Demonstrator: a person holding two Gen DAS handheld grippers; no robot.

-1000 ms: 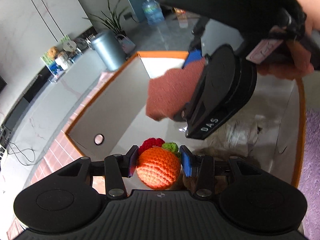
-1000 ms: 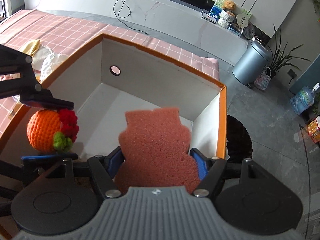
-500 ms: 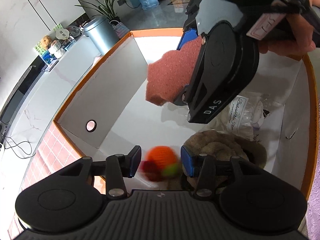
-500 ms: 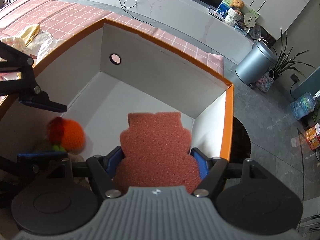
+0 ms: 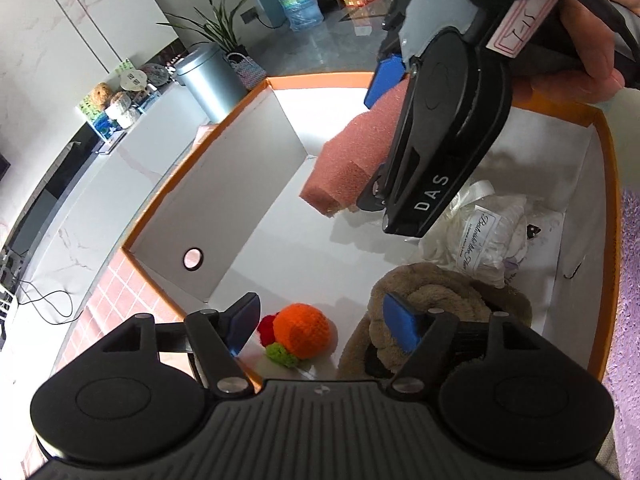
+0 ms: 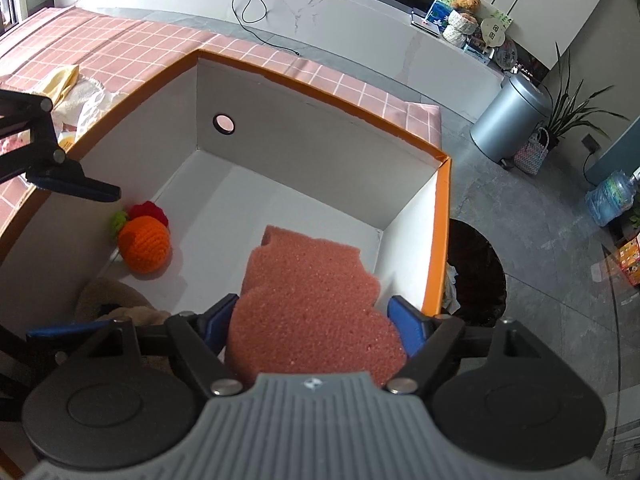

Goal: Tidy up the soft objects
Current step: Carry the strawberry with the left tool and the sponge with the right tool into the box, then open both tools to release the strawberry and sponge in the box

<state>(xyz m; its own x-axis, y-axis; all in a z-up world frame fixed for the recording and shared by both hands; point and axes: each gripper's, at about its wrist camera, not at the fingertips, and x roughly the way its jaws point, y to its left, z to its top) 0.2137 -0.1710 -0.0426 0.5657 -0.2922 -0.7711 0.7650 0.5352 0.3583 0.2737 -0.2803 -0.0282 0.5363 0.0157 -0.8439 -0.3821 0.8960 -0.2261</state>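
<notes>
Inside the orange-rimmed white box [image 5: 400, 77], a crocheted orange ball [image 5: 304, 334] with red and green knobs lies on the smooth floor at 6 o'clock in the left wrist view, a brown plush coil [image 5: 448, 292] beside it at 5 o'clock and a crinkled white labelled bag [image 5: 484, 240] beyond. The left gripper [image 5: 324, 322] has just been opening and now gapes empty above the ball. The right gripper [image 6: 316, 316] has been opening too; whether its blue pads [image 6: 404, 326] still press the porous pink foam sponge [image 6: 308, 312] between them is unclear, and its black body hides part of the bag.

Crocheted orange ball [image 5: 303, 333] lies on the box floor; pink sponge [image 6: 312, 312] tilts above it
</notes>
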